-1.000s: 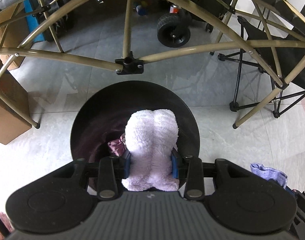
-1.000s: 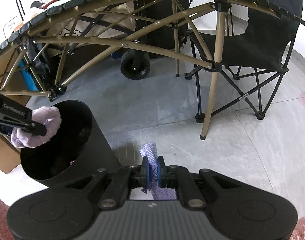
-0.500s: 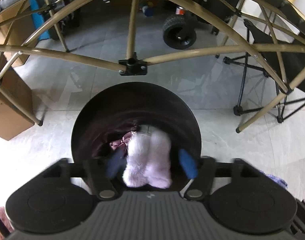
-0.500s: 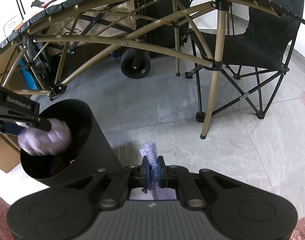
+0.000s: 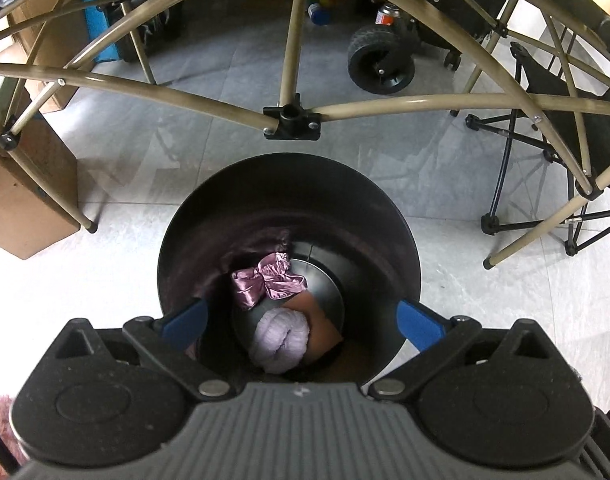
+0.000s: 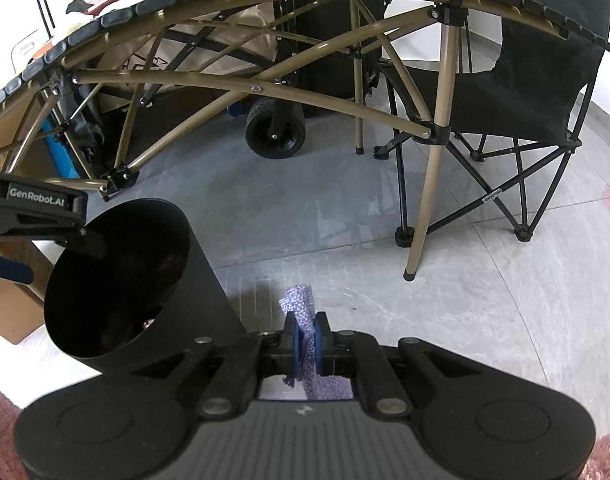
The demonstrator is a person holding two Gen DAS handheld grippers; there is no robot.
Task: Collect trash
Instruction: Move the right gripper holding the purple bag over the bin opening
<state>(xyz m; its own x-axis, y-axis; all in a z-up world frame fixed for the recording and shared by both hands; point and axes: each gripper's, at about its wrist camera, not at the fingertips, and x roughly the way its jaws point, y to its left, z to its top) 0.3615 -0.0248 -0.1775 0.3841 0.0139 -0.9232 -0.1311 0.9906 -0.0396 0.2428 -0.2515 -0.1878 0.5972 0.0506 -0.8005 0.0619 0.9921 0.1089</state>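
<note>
The left gripper is opening wide above the black bin, with the fluffy purple ball lying inside below it; the right gripper pinches a purple cloth beside the bin, and it could miss and land on the floor if dropped here.

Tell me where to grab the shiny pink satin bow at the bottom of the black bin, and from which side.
Grip the shiny pink satin bow at its pinched middle knot, coming straight down through the open mouth of the black round bin. The tall walls block any sideways approach, and the narrow knot likely fits between the fingers better than the puffy loops. The fluffy lilac bundle lies just beside it, so keep clear.
</note>
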